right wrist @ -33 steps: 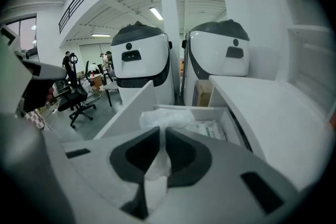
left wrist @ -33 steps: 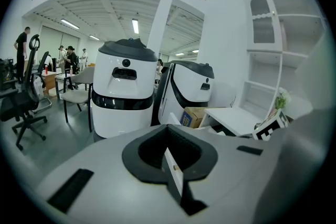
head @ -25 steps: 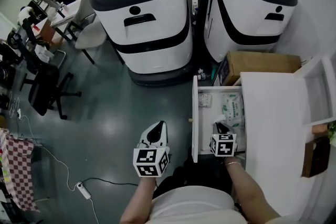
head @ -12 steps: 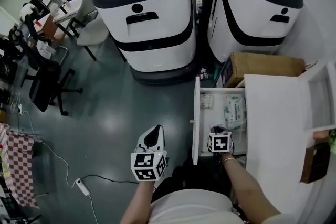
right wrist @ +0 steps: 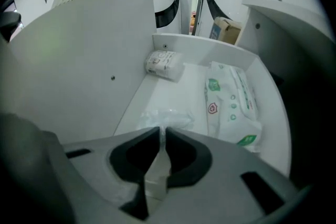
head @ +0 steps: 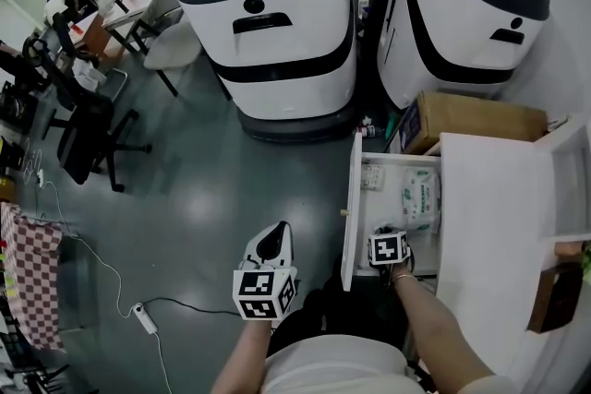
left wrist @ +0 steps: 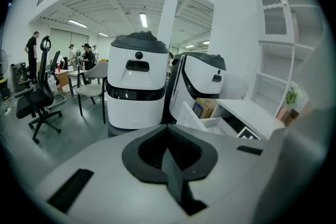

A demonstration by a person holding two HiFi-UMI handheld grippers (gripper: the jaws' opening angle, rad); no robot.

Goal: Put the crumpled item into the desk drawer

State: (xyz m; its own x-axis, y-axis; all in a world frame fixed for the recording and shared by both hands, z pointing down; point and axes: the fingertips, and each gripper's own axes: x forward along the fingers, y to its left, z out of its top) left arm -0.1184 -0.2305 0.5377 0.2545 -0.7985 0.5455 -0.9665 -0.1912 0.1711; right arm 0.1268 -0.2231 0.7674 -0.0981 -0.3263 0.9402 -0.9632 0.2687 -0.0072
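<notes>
The white desk drawer [head: 350, 208] is pulled out to the left of the desk. My right gripper [head: 388, 233] reaches into its near end. In the right gripper view that gripper [right wrist: 162, 131] is shut on a strip of the crumpled clear plastic item [right wrist: 167, 117], whose bulk rests on the drawer floor [right wrist: 189, 93] just ahead of the jaws. My left gripper [head: 271, 246] hangs over the grey floor left of the drawer. In its own view the left gripper [left wrist: 168, 139] is shut with nothing between the jaws.
Inside the drawer lie a pack of wet wipes [right wrist: 231, 102] and a small white packet [right wrist: 164, 64] at the far end. Two large white machines [head: 277, 14] and a cardboard box [head: 471, 117] stand beyond. The desk top [head: 503, 226] is at the right, office chairs [head: 88, 129] at the left.
The head view has drifted a little. My right gripper stays in the drawer's near end, slightly lower, with the crumpled item. The left gripper has hardly moved.
</notes>
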